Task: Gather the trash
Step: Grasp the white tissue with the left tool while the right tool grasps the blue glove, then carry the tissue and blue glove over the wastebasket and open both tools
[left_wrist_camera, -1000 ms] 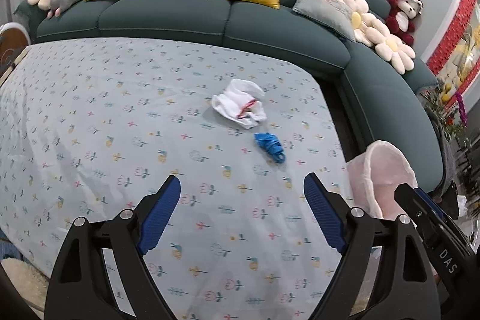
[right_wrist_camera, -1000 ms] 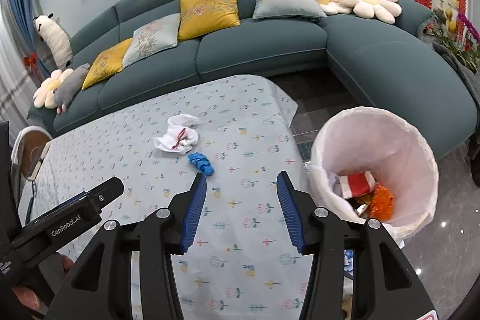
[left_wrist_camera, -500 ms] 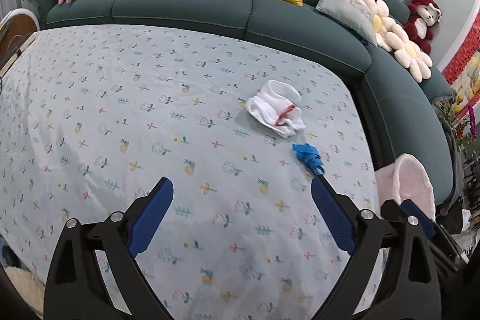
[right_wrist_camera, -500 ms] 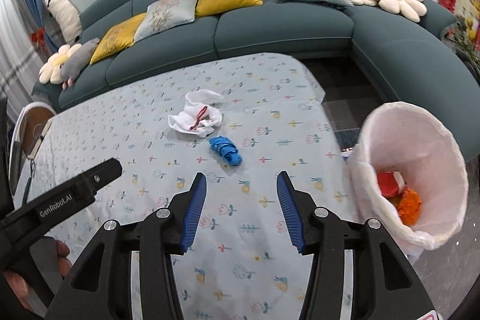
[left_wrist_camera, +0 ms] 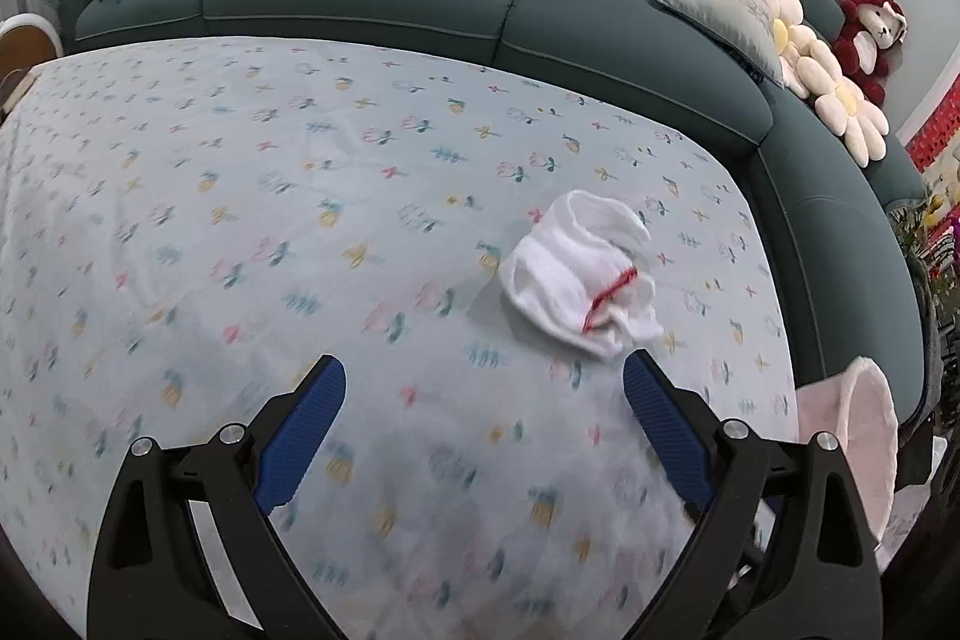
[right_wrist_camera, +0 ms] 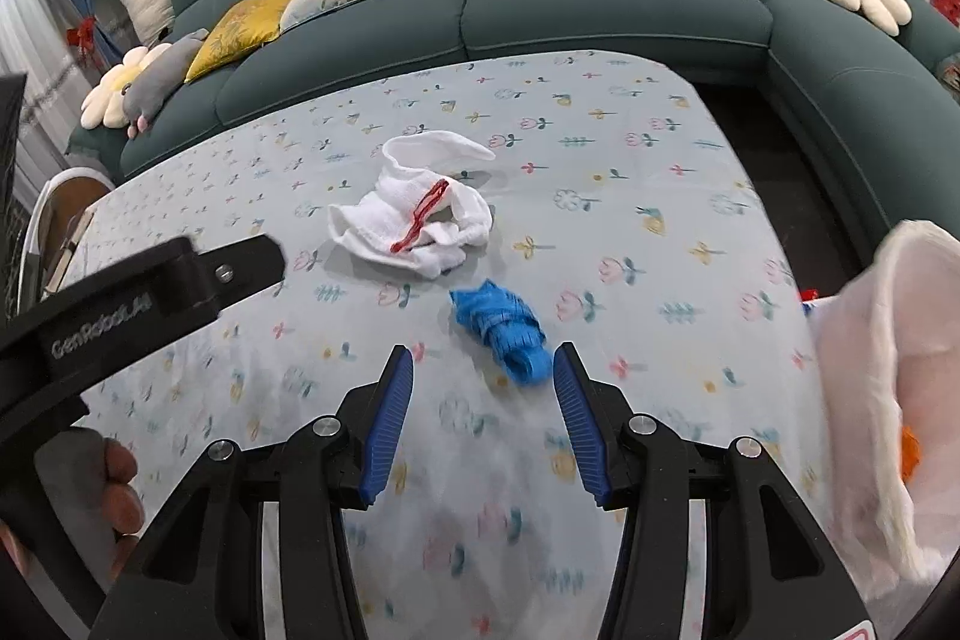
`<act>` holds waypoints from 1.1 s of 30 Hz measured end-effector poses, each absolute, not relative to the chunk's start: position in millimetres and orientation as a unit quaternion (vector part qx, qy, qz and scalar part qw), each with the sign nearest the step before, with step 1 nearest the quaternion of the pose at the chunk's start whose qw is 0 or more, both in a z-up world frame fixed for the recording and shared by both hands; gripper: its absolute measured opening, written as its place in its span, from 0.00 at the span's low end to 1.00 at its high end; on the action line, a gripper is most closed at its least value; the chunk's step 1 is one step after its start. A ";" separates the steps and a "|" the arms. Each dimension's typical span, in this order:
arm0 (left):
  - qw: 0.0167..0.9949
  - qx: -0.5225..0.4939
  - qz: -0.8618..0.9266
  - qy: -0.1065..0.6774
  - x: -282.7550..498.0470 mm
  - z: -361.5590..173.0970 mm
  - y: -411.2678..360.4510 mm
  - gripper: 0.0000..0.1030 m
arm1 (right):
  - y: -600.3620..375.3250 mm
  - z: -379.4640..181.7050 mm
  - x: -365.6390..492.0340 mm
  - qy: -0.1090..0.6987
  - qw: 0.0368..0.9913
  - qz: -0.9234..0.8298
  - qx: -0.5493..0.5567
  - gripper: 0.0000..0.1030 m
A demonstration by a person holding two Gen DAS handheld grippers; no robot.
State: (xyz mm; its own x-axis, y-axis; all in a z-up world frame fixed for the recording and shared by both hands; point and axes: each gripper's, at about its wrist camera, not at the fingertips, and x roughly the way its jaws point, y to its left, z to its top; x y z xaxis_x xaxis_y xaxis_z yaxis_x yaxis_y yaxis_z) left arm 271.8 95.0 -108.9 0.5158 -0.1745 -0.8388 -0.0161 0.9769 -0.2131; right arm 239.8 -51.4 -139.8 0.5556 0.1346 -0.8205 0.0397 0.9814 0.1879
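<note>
Two scraps lay on the flowered tablecloth [right_wrist_camera: 600, 148]: one white rag [right_wrist_camera: 414, 214] and one blue wad [right_wrist_camera: 501, 328], just apart. The left gripper [left_wrist_camera: 483, 388] gaped wide and empty; the right gripper [right_wrist_camera: 483, 376] stood half-spread, empty, near the wad. One lined bin [right_wrist_camera: 876, 340] stood beside the table.

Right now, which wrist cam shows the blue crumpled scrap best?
Right wrist: the blue scrap lies whole on the tablecloth, just ahead of the right gripper. The left wrist view doesn't show it at all.
</note>
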 end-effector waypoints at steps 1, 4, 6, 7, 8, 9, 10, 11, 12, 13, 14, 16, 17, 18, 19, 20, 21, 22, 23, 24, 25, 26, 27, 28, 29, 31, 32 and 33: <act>0.865 -0.095 -0.047 0.491 278.7 -111.6 91.1 0.87 | -51.7 -142.5 244.9 0.472 0.876 0.028 0.094 0.46; 0.864 -0.090 -0.052 0.494 297.5 -120.6 79.8 0.87 | -51.9 -151.1 258.1 0.475 0.874 0.032 0.092 0.42; 0.861 -0.085 -0.055 0.498 308.3 -127.6 72.0 0.87 | -51.2 -155.9 264.8 0.476 0.874 0.034 0.089 0.41; 0.860 -0.082 -0.056 0.501 312.8 -131.2 68.6 0.86 | -51.3 -158.3 267.7 0.477 0.874 0.034 0.088 0.41; 0.858 -0.078 -0.059 0.504 318.2 -136.0 64.4 0.86 | -51.8 -159.9 269.8 0.478 0.873 0.034 0.088 0.39; 0.857 -0.073 -0.059 0.506 321.0 -138.5 61.2 0.85 | -53.2 -162.8 272.4 0.480 0.872 0.035 0.090 0.37; 0.856 -0.070 -0.062 0.509 324.6 -141.8 58.2 0.82 | -54.1 -164.9 274.4 0.481 0.871 0.035 0.091 0.34; 0.854 -0.068 -0.065 0.512 327.5 -144.7 56.2 0.77 | -55.4 -166.3 275.7 0.481 0.871 0.035 0.091 0.31; 0.850 -0.065 -0.068 0.518 330.1 -148.5 53.2 0.74 | -56.6 -167.2 275.5 0.480 0.872 0.035 0.091 0.30; 0.848 -0.065 -0.072 0.521 331.2 -150.5 51.4 0.68 | -58.0 -167.8 275.4 0.479 0.872 0.035 0.092 0.28; 0.847 -0.063 -0.074 0.522 331.5 -151.8 49.0 0.63 | -59.7 -168.7 275.2 0.478 0.872 0.036 0.094 0.26; 0.851 -0.053 -0.075 0.517 329.7 -151.0 45.4 0.48 | -63.2 -169.4 272.9 0.476 0.873 0.036 0.100 0.23; 0.850 -0.047 -0.082 0.519 328.1 -150.6 41.8 0.36 | -65.0 -169.7 271.3 0.475 0.873 0.038 0.102 0.21; 0.849 -0.044 -0.086 0.519 327.5 -150.2 39.9 0.29 | -66.7 -169.6 269.7 0.475 0.873 0.038 0.105 0.21; 0.848 -0.041 -0.092 0.520 325.6 -149.3 37.3 0.19 | -67.9 -169.2 268.2 0.475 0.873 0.037 0.107 0.20; 0.848 -0.040 -0.092 0.521 324.5 -148.5 36.0 0.19 | -69.3 -168.8 266.9 0.475 0.873 0.037 0.109 0.18; 0.850 -0.036 -0.092 0.517 321.1 -145.9 34.1 0.17 | -71.0 -168.2 265.2 0.474 0.873 0.036 0.111 0.18; 0.852 -0.032 -0.095 0.513 317.5 -142.8 32.3 0.14 | -73.0 -167.0 263.1 0.474 0.873 0.034 0.113 0.17; 0.854 -0.028 -0.098 0.511 313.7 -139.4 30.5 0.14 | -74.7 -166.0 262.0 0.473 0.873 0.033 0.115 0.16; 0.855 -0.026 -0.100 0.509 311.1 -136.9 29.6 0.14 | -77.8 -163.7 257.8 0.471 0.874 0.029 0.118 0.16; 0.856 -0.025 -0.103 0.505 306.8 -132.3 28.4 0.14 | -80.8 -162.1 254.9 0.470 0.874 0.026 0.120 0.16; 0.858 -0.026 -0.105 0.502 302.6 -127.5 27.0 0.13 | -84.2 -160.5 251.8 0.468 0.875 0.024 0.123 0.15; 0.858 -0.027 -0.107 0.501 300.0 -124.0 25.6 0.13 | -88.1 -158.0 248.1 0.466 0.875 0.020 0.126 0.15; 0.860 -0.029 -0.109 0.498 296.3 -119.7 23.9 0.13 | -92.3 -154.7 244.1 0.463 0.877 0.016 0.129 0.15; 0.861 -0.030 -0.112 0.495 291.0 -113.3 21.2 0.13 | -96.8 -150.9 239.9 0.460 0.878 0.012 0.132 0.15; 0.864 -0.029 -0.117 0.489 285.3 -103.6 12.6 0.13 | -104.5 -142.9 232.8 0.453 0.881 0.006 0.138 0.15; 0.865 -0.028 -0.121 0.486 281.2 -98.3 9.2 0.13 | -107.4 -139.0 230.3 0.450 0.882 0.003 0.139 0.15; 0.867 -0.027 -0.125 0.482 275.7 -92.1 4.6 0.13 | -113.3 -132.4 224.2 0.444 0.885 -0.001 0.142 0.15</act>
State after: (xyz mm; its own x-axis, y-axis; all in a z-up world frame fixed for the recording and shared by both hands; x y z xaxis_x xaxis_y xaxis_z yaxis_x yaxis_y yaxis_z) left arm 275.7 4.6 -92.1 0.5038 -0.2436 -0.8287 0.1908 0.9671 -0.1682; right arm 224.2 -113.3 -132.4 0.6063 0.1237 -0.7855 0.1287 0.9596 0.2504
